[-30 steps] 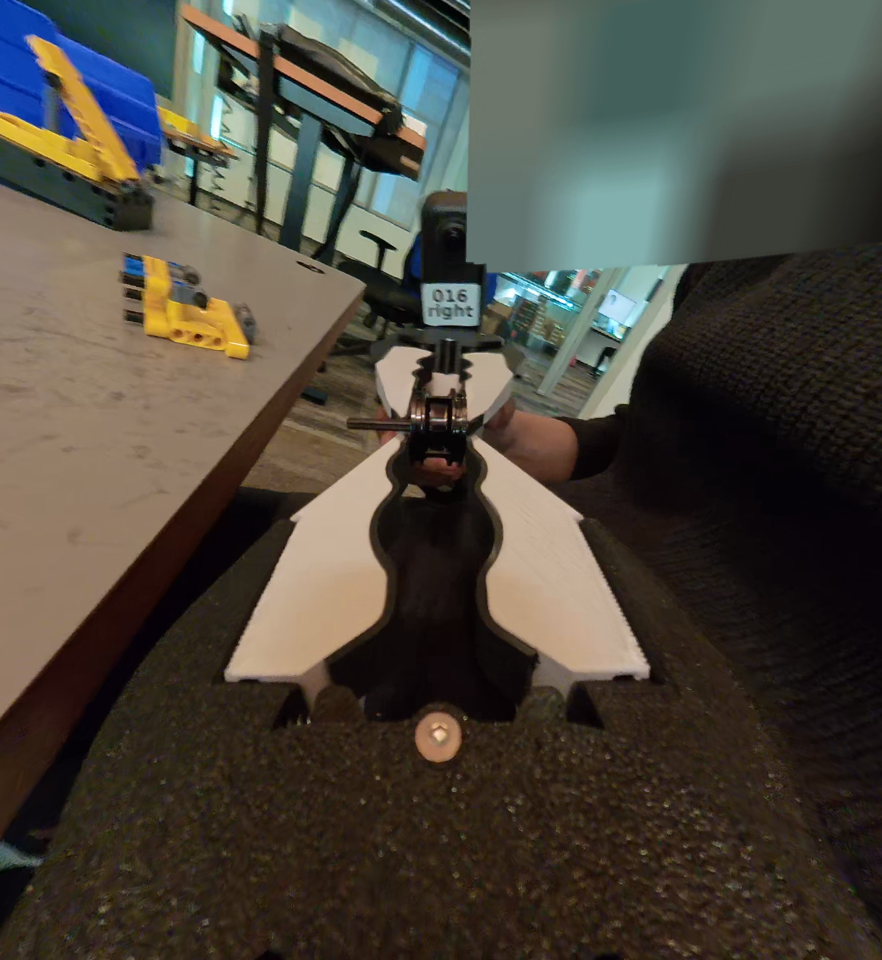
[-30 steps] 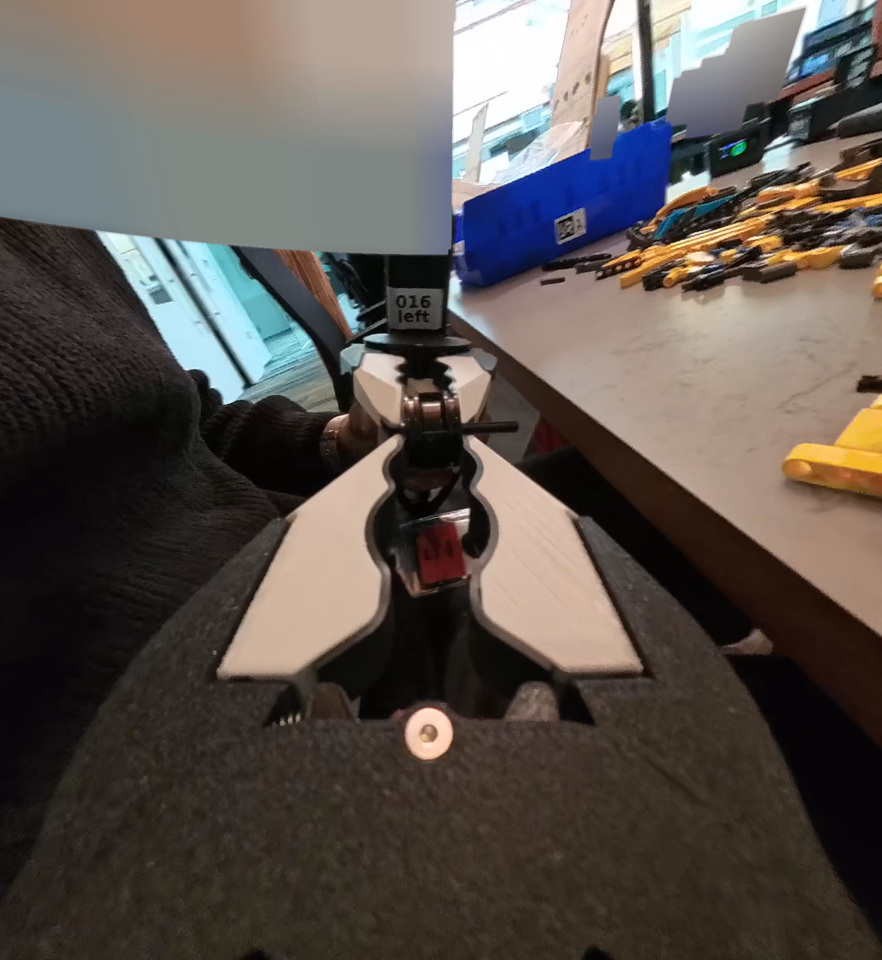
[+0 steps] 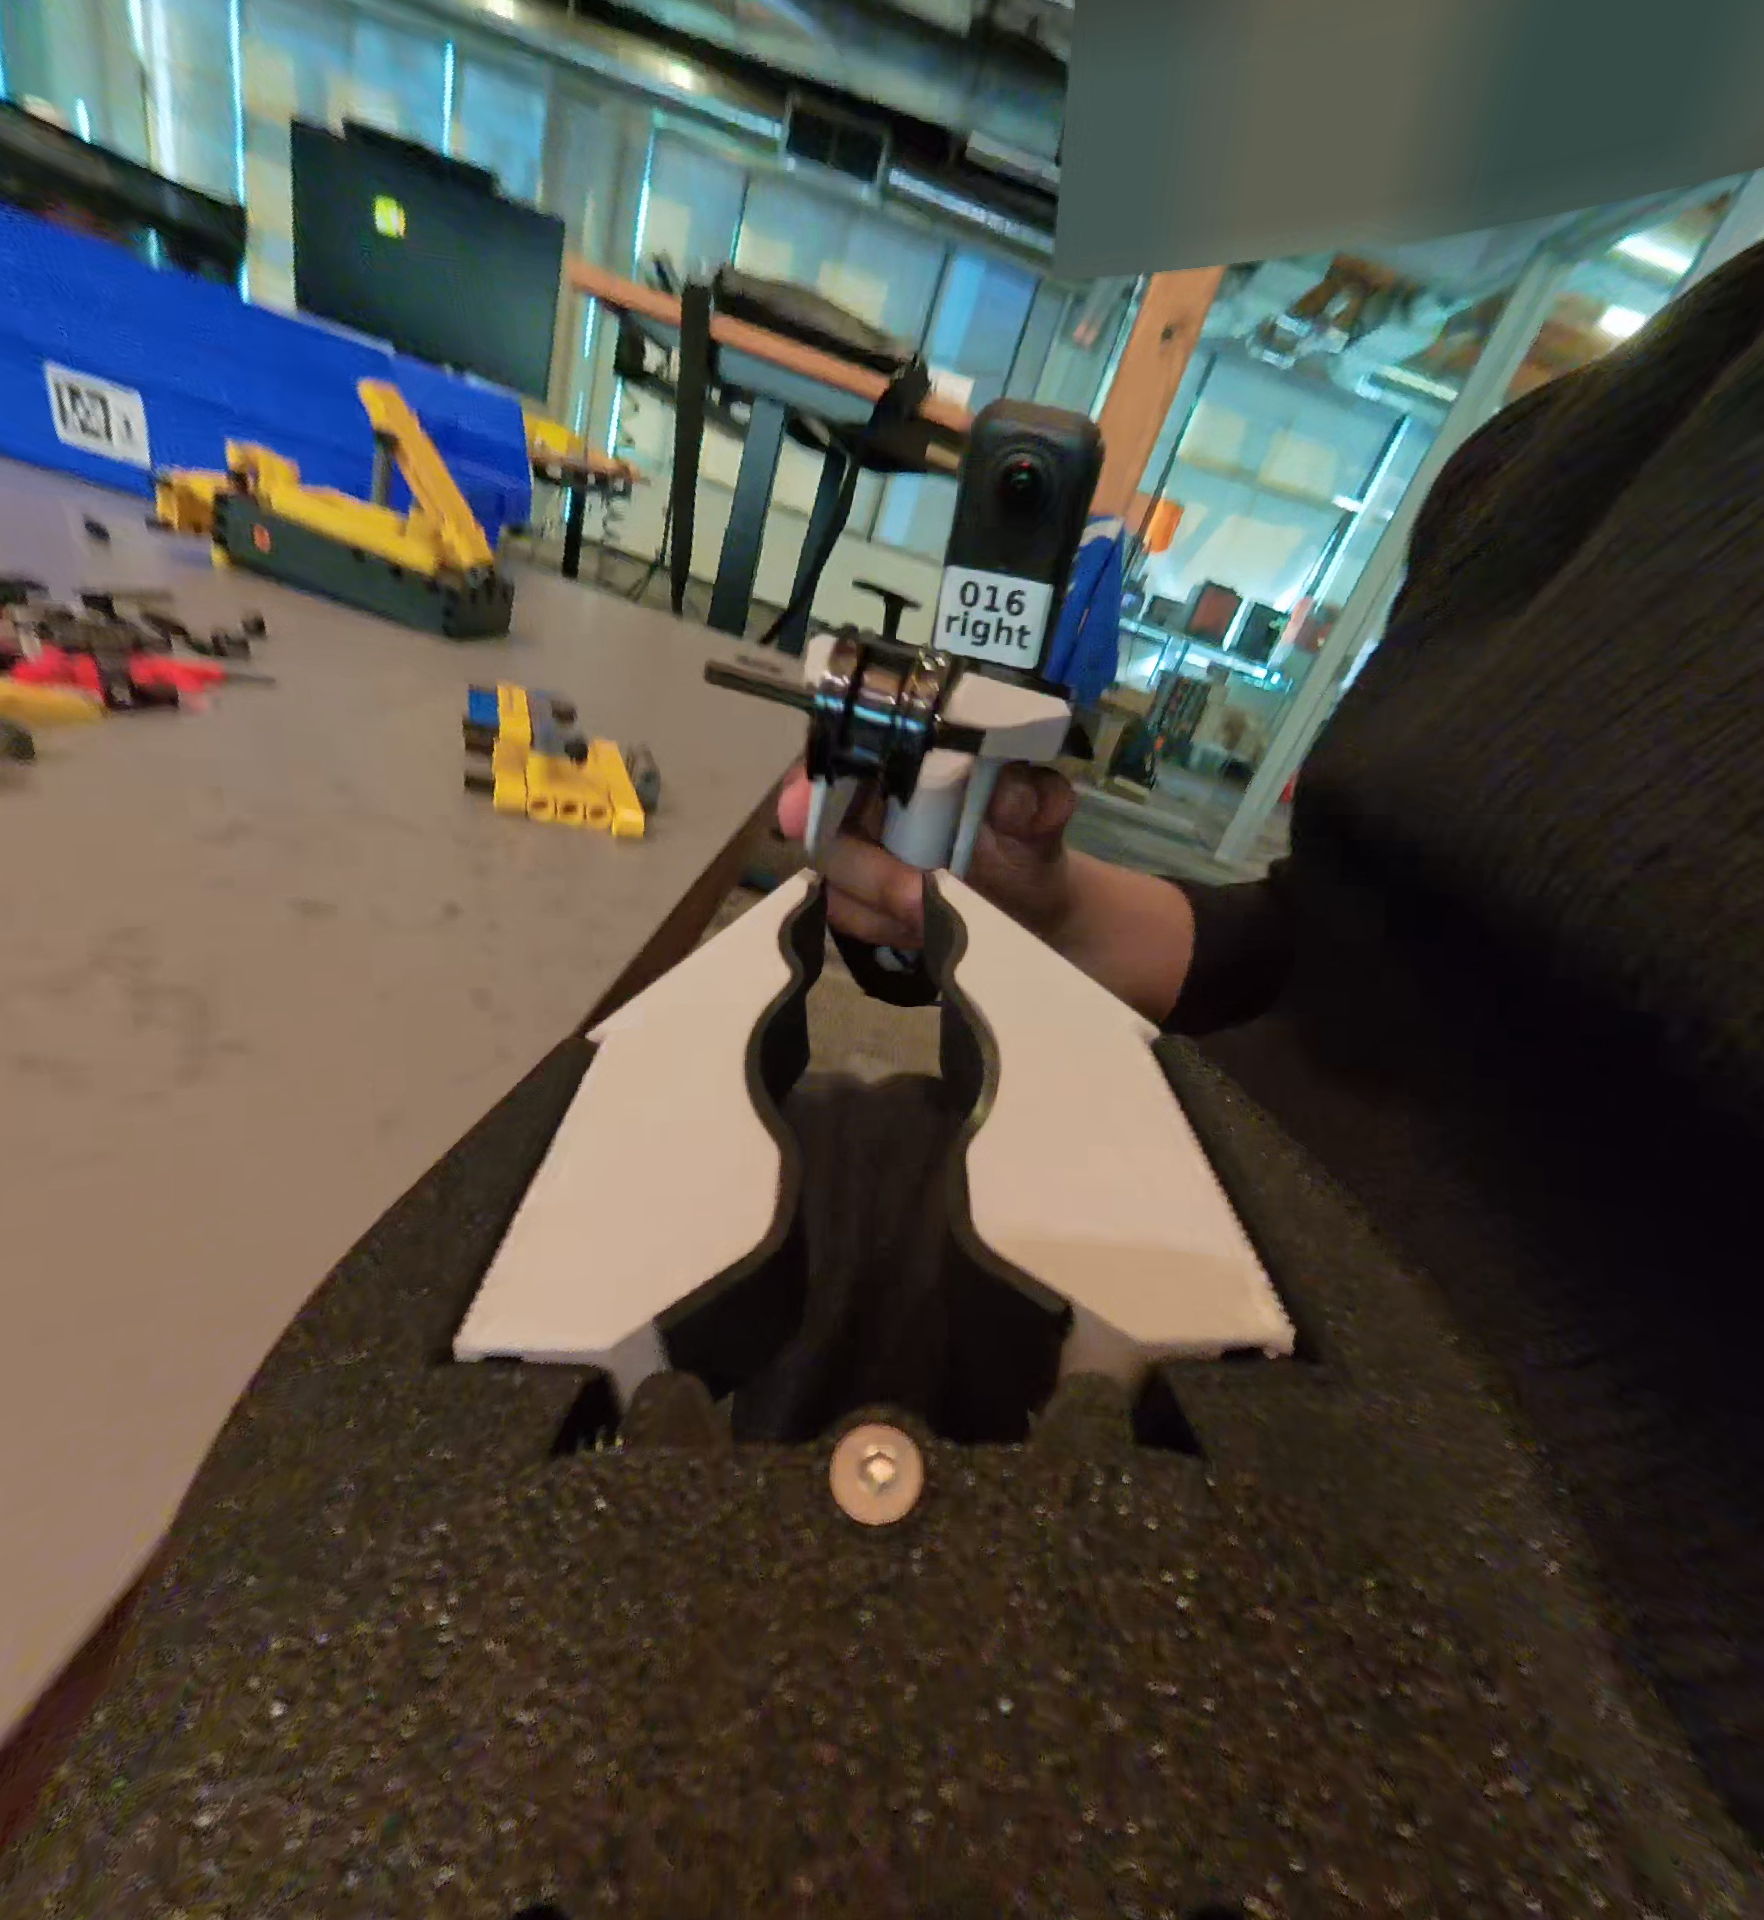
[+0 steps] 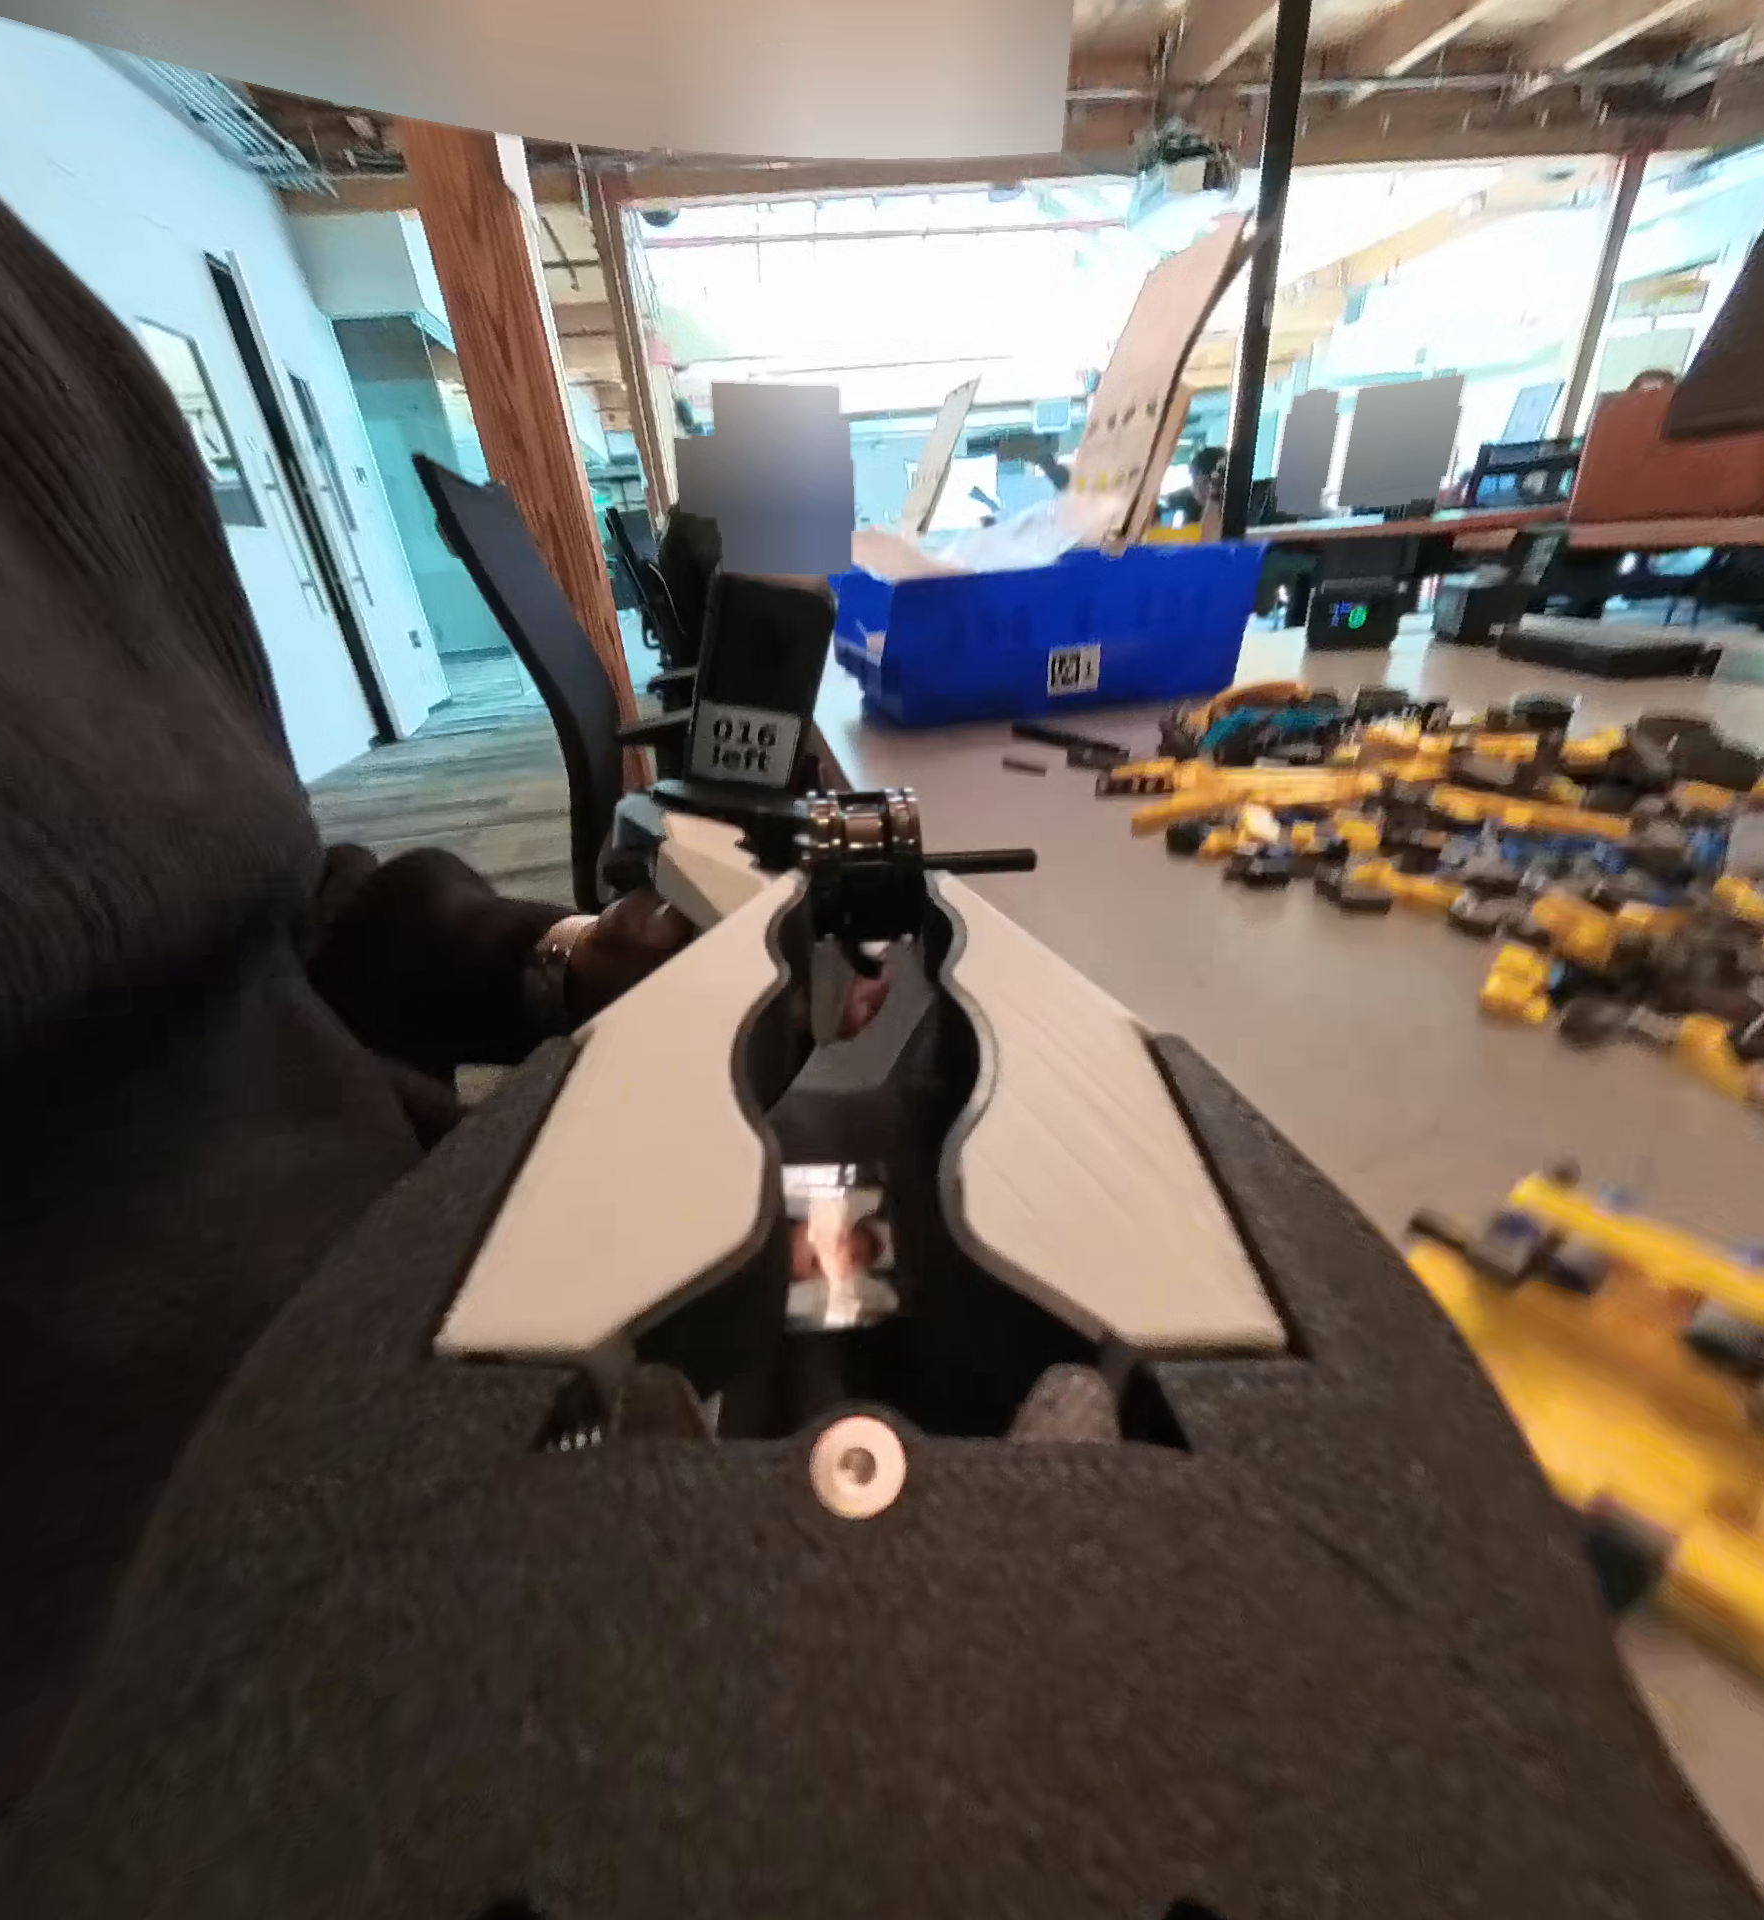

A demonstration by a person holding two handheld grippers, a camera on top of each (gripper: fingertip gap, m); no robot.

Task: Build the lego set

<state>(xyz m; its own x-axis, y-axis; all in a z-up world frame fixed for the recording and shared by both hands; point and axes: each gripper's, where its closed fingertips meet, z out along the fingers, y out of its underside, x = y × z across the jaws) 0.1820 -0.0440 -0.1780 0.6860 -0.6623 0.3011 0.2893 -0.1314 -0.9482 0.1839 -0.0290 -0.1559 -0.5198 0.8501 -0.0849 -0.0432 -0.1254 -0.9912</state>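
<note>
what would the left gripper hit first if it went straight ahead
Probably the person's hand holding the right gripper, just below its clamped black axle piece with chrome rings; depth is unclear.

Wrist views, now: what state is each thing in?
left tool: open, empty.
right tool: shut on axle part.
blue bin: uncovered, on table.
brick pile: loose, scattered on table.
yellow model: assembled, resting on table.
</note>
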